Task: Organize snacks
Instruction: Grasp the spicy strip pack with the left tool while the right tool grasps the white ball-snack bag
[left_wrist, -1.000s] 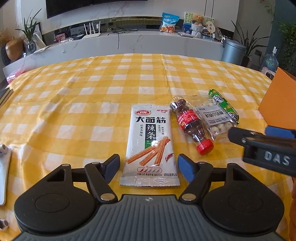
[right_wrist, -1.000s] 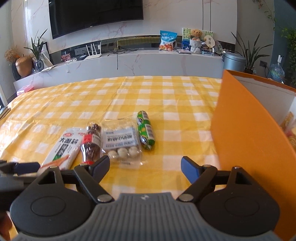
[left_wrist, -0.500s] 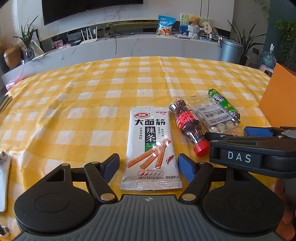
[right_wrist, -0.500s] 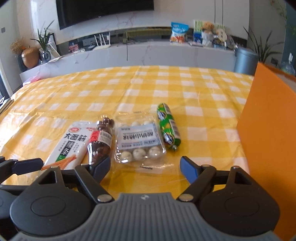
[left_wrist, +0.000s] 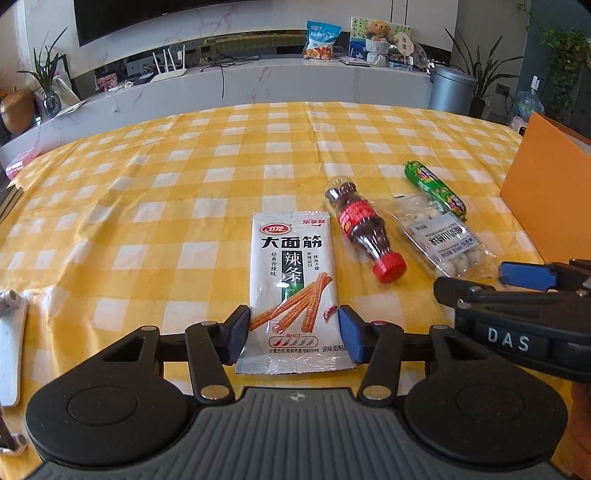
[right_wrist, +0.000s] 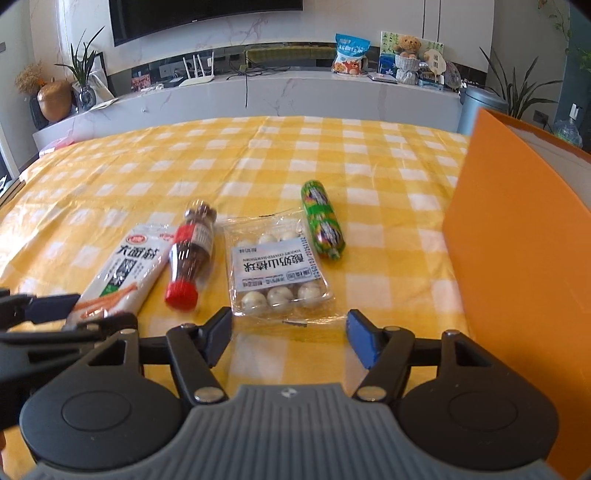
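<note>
A table under a yellow-and-white checked cloth (left_wrist: 155, 206) fills both views, with a white counter along the wall behind it. At the table's right edge stands an orange box (right_wrist: 517, 258), its near wall upright and taller than anything else on the cloth.

Four snacks lie in a row on the cloth, well left of the box. Leftmost is a flat white packet of spicy strips (left_wrist: 293, 288), lying lengthwise toward the camera. Just beside it on the right lies a small cola-shaped bottle (left_wrist: 362, 229) on its side, red cap pointing toward the near edge. Next comes a clear tray of white candy balls (right_wrist: 279, 273) with a printed label across its middle. A green sausage stick (right_wrist: 323, 219) lies just beside the tray's far right corner.

The left gripper (left_wrist: 293, 328) has just been closing, and its two pads now meet the long edges of the packet near its lower end, one on each side, so it is clamped on the packet, which still lies flat on the cloth.

The right gripper (right_wrist: 290, 334) has also been narrowing, yet its fingers stand apart with nothing pressed between them. They sit at the near edge of the candy tray, one off each near corner.
</note>
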